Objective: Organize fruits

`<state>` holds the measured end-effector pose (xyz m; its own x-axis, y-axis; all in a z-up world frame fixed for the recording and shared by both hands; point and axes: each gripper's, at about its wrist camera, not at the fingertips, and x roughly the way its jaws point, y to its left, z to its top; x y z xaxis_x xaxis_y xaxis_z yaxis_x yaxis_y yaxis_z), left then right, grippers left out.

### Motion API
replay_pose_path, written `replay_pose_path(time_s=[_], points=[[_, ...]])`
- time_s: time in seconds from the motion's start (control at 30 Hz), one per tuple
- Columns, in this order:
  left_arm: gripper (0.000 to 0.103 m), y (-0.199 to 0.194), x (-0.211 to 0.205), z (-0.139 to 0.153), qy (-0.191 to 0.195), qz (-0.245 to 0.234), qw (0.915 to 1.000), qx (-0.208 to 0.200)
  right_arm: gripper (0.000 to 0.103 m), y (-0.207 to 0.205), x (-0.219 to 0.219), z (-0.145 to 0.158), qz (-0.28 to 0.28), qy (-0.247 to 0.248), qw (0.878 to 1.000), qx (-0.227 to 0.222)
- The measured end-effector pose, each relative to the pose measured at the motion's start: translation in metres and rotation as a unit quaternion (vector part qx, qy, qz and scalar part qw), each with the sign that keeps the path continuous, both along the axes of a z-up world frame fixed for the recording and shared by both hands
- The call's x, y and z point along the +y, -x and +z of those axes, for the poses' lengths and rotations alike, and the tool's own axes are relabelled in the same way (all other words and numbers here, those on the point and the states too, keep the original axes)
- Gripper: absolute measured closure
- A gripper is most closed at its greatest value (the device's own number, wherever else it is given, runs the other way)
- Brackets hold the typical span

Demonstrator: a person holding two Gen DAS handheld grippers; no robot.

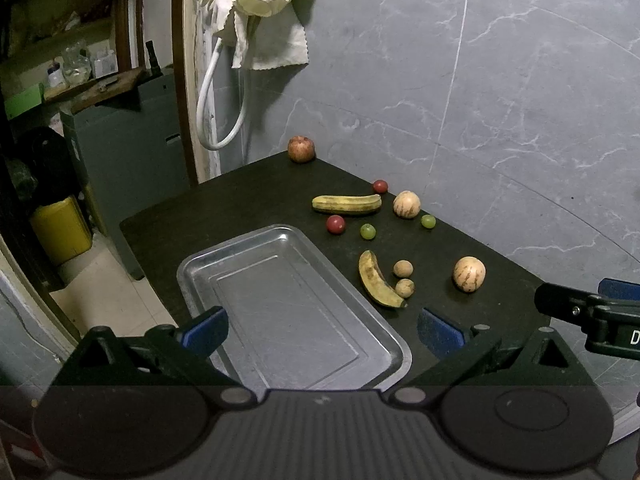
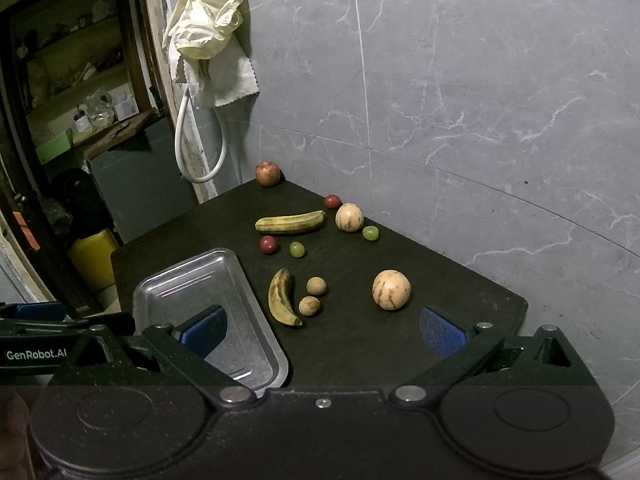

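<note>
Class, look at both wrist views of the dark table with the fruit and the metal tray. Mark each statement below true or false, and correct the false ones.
1. The rectangular silver metal tray holds no fruit. True.
2. Both the left claw and the right claw are shut on fruit. False: both are open and hold nothing.
3. The round reddish apple sits at the table's far corner. True.
4. Three yellow-brown bananas lie on the dark table. False: only two, the far straight banana and the near curved banana.
</note>
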<state>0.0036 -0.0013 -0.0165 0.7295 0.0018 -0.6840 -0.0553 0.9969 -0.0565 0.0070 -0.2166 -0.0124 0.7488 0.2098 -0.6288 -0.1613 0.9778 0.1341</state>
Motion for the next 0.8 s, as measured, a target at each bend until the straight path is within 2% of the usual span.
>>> replay_pose_path(time_s=[0.5,0.67,0.8], points=[[0.0,-0.017,0.02,-0.006,0.015,-0.035,0.9992,-0.008,0.001,-0.003,0.017,0.0,-0.036,0.011,0.999,-0.007],[0.0,-0.03,0.033,-0.011,0.044,-0.069,0.9966,-0.011,0.001,0.002,0.026,0.002,-0.06,0.011,0.998,-0.015],[0.0,-0.039,0.046,-0.016,0.06,-0.095,0.9936,0.004,0.001,0.009,0.033,0.002,-0.084,0.01,0.996,-0.019]])
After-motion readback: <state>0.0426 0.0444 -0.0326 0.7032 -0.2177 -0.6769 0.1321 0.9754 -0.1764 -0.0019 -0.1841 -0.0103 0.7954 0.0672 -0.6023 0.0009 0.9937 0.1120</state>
